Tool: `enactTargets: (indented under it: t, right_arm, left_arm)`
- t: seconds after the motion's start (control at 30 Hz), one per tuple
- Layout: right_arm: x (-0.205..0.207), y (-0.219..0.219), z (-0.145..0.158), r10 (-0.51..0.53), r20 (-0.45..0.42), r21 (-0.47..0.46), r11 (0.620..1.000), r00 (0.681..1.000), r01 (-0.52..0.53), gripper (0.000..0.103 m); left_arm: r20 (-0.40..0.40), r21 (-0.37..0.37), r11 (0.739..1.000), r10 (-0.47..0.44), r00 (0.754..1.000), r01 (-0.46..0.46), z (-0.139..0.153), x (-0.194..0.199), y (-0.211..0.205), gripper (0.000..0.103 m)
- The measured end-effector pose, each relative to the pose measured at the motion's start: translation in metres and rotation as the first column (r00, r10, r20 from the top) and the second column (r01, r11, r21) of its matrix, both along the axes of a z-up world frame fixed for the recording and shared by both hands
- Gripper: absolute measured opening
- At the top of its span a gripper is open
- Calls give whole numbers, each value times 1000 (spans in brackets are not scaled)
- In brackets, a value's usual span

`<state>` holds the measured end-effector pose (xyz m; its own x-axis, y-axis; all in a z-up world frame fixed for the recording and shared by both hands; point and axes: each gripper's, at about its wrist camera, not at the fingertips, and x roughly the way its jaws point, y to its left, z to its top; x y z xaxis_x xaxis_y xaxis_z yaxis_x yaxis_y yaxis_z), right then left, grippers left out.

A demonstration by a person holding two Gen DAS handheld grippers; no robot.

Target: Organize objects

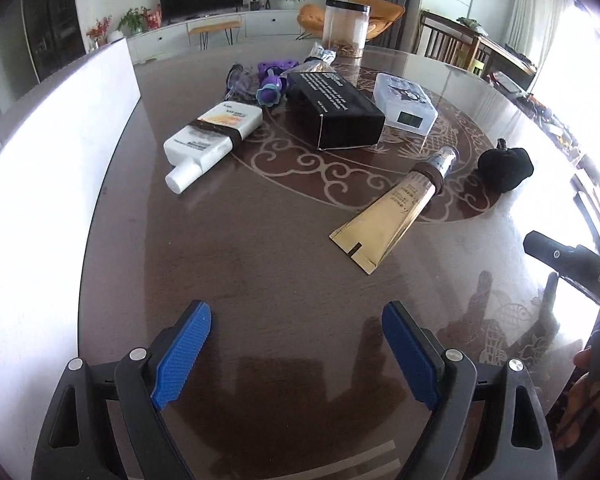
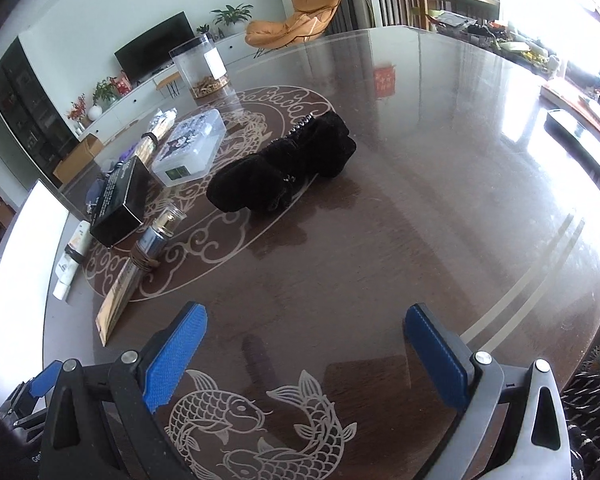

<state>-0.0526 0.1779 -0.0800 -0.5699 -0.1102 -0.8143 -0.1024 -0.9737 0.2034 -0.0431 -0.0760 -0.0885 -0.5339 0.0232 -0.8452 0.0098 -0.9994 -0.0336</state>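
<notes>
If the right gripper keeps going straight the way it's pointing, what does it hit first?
Probably bare tabletop: the right gripper angles down at it. The fuzzy black pouch lies farther along, though depth is unclear.

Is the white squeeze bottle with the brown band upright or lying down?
Lying down. The white squeeze bottle with the brown band rests flat on the dark glossy table, cap toward the camera.

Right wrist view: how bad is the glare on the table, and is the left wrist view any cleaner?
Right wrist view: window glare washes out the table at right, but the black pouch stays sharp. Left wrist view: blown out at the right edge and on the white board; the gold tube is clear. Fisheye bending in both.
</notes>
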Motion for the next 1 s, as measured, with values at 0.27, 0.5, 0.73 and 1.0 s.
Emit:
enactTargets:
  t: [0.27, 0.5, 0.73, 1.0]
  right_arm:
    - [0, -5, -2, 4, 10, 46, 999, 1000, -4, 101]
    - [0, -7, -2, 5, 12, 51, 999, 1000, -6, 103]
    - [-1, -16, -4, 6, 29, 109, 994, 1000, -9, 103]
    - [-6, -30, -8, 34, 73, 205, 978, 997, -48, 103]
  left_arm:
    - [-18, -39, 999, -10, 1000, 9, -5, -1, 4, 103]
    - [-27, -37, 999, -32, 999, 31, -7, -2, 6, 103]
    - [-33, -38, 999, -26, 999, 25, -7, -4, 8, 103]
    - [-34, -39, 999, -20, 999, 18, -7, -4, 8, 103]
